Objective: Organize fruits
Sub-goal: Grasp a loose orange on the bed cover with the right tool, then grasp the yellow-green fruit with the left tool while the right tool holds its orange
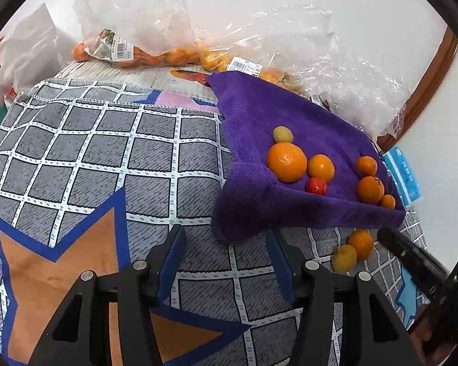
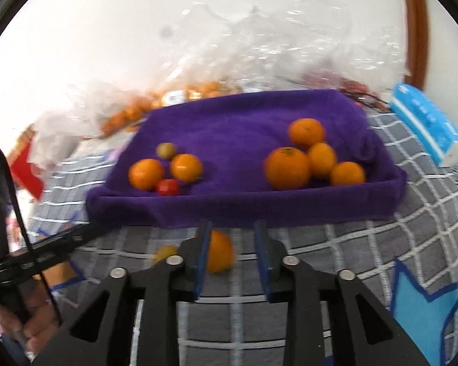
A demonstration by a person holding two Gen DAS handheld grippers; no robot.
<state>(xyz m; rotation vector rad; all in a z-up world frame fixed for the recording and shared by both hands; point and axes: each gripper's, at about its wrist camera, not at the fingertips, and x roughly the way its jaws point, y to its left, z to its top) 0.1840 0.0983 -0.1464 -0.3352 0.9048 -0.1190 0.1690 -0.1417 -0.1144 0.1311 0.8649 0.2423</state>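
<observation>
A purple towel-lined tray (image 1: 253,210) (image 2: 229,207) holds two groups of fruit. One group has a big orange (image 1: 286,161), a small orange (image 1: 320,167), a red fruit (image 1: 316,186) and a yellow-green one (image 1: 283,134); the other is several oranges (image 2: 287,168). In front of the tray an orange (image 1: 360,244) (image 2: 221,251) and a yellow fruit (image 1: 344,257) (image 2: 165,253) lie on the checked cloth (image 1: 107,152). My right gripper (image 2: 232,224) (image 1: 390,239) hovers just above that orange, jaws narrow and gripping nothing. My left gripper (image 1: 226,231) is open and empty by the tray's near left corner.
Clear plastic bags of oranges (image 1: 143,55) crowd the back against the wall. A blue tissue pack (image 2: 427,125) lies right of the tray and a red box (image 2: 27,170) to the left. A person's hand (image 2: 36,320) shows at the lower left.
</observation>
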